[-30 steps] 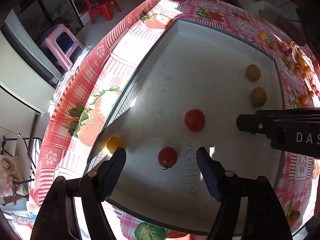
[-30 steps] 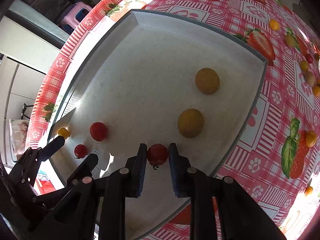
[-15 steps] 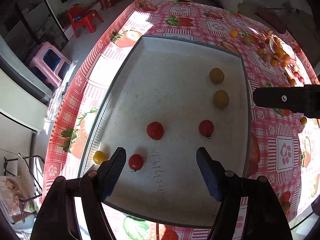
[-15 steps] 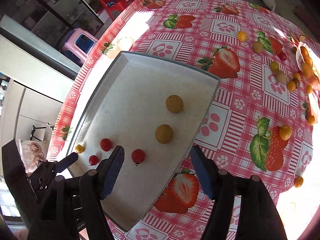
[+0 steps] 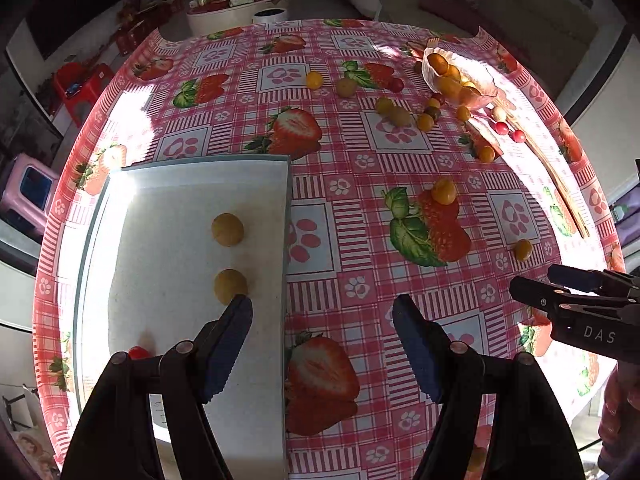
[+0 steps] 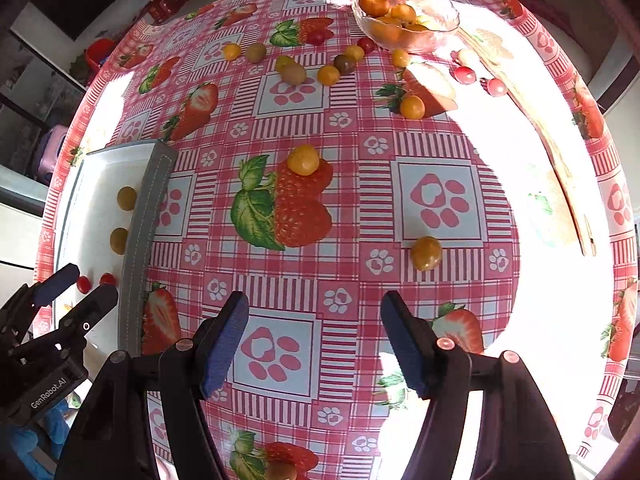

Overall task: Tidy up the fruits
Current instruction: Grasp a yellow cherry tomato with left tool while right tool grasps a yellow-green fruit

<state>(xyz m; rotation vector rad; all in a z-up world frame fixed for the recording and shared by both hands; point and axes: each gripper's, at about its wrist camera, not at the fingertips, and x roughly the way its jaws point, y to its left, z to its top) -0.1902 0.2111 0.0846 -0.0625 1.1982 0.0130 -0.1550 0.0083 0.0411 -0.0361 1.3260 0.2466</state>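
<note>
A white tray lies on the left of the table and holds two yellow fruits and small red tomatoes. My left gripper stands open with nothing between its fingers, above the tray's right rim and the tablecloth. My right gripper is open too, over bare tablecloth right of the tray. One loose yellow fruit lies just beyond its right finger, another yellow fruit farther ahead. Each wrist view shows the other gripper: the right gripper and the left gripper.
The round table has a pink strawberry-print cloth. A glass bowl of orange fruits stands at the far right, with several small yellow, green and red fruits scattered near it. A long wooden strip lies along the right edge. Stools stand on the floor to the left.
My right gripper opened and left a red tomato in the tray. Both grippers then rose a little and swung right, from above the tray to over the tablecloth.
</note>
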